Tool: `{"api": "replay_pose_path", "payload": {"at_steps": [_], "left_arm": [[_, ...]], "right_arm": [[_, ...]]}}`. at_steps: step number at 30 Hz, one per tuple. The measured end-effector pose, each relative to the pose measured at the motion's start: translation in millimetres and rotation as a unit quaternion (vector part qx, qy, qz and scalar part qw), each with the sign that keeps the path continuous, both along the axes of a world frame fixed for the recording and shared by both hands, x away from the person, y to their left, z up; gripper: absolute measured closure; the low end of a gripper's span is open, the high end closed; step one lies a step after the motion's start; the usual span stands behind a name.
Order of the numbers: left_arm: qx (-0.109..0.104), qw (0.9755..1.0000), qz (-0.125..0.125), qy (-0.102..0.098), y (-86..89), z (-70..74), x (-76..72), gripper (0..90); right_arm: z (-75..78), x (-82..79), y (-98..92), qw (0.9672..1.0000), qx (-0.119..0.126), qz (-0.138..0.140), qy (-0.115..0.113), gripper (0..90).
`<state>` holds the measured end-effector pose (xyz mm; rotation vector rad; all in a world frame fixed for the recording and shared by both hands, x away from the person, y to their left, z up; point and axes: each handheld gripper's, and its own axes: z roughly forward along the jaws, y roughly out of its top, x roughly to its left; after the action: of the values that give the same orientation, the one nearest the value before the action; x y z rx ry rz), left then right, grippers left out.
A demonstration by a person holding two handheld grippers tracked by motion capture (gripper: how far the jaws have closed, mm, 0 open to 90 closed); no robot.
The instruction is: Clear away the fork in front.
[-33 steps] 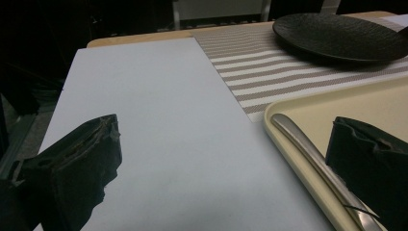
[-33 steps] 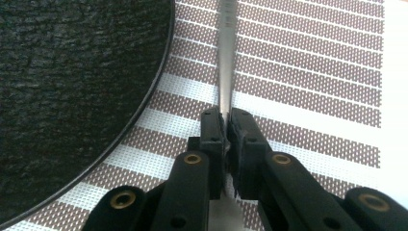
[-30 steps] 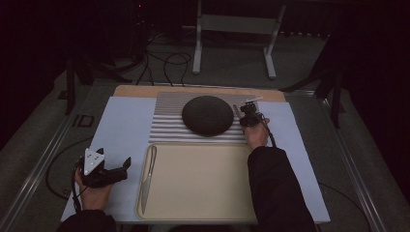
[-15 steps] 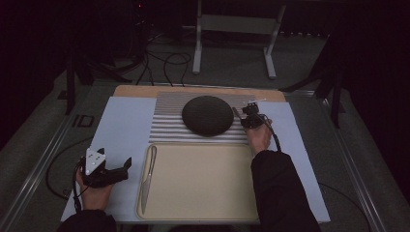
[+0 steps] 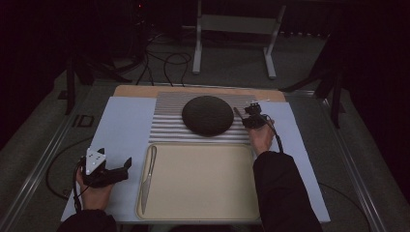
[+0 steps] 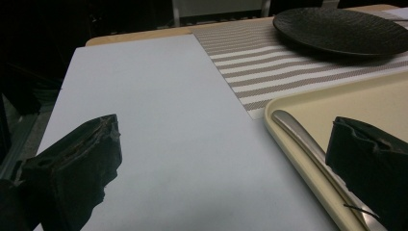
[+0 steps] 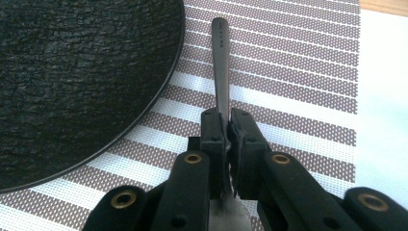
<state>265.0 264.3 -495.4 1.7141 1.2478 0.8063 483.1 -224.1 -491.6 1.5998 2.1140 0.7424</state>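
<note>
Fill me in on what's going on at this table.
A person is laying a place setting with a gripper in each hand. The right gripper is shut on a piece of cutlery, handle pointing away, over the striped placemat just right of the black plate. The left gripper rests open on the white sheet, beside the beige tray with a knife along its left edge.

Dark rm, grey floor (image 5: 300, 67), metal stand (image 5: 234, 24)

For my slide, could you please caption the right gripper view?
Right gripper shut on a spoon over the striped placemat, beside the black plate.
</note>
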Motion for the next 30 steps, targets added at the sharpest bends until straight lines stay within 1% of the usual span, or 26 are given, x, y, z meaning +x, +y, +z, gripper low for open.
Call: {"api": "replay_pose_path", "payload": {"at_steps": [5,11,12,16,20,23,30], "left_arm": [[0.000,1.0000,-0.001,0.000,-0.1,-0.1,0.1,0.0],[0.002,1.0000,-0.001,0.002,-0.3,-0.4,0.3,0.0],[0.002,1.0000,-0.001,0.002,-0.5,-0.5,0.4,0.0],[0.002,1.0000,-0.001,0.003,-1.0,-0.8,0.6,0.0],[0.003,1.0000,-0.002,0.004,-1.1,-1.1,0.8,0.0],[0.003,1.0000,-0.002,0.004,-1.3,-1.2,0.9,0.0],[0.005,1.0000,-0.003,0.006,-1.7,-1.5,1.1,0.0]], "right_arm": [[1.4,-1.7,-2.9,1.0000,0.005,0.002,-0.003,85.8],[6.7,-5.0,-5.3,0.9999,0.010,0.005,-0.011,85.8],[9.5,-6.2,-5.8,0.9998,0.012,0.008,-0.016,85.8],[15.0,-8.5,-7.0,0.9996,0.015,0.009,-0.024,85.8],[18.8,-10.4,-9.4,0.9992,0.023,0.012,-0.029,85.8],[20.8,-12.4,-10.5,0.9991,0.023,0.015,-0.032,85.8],[25.9,-17.3,-12.6,0.9983,0.037,0.023,-0.039,85.9]]}}
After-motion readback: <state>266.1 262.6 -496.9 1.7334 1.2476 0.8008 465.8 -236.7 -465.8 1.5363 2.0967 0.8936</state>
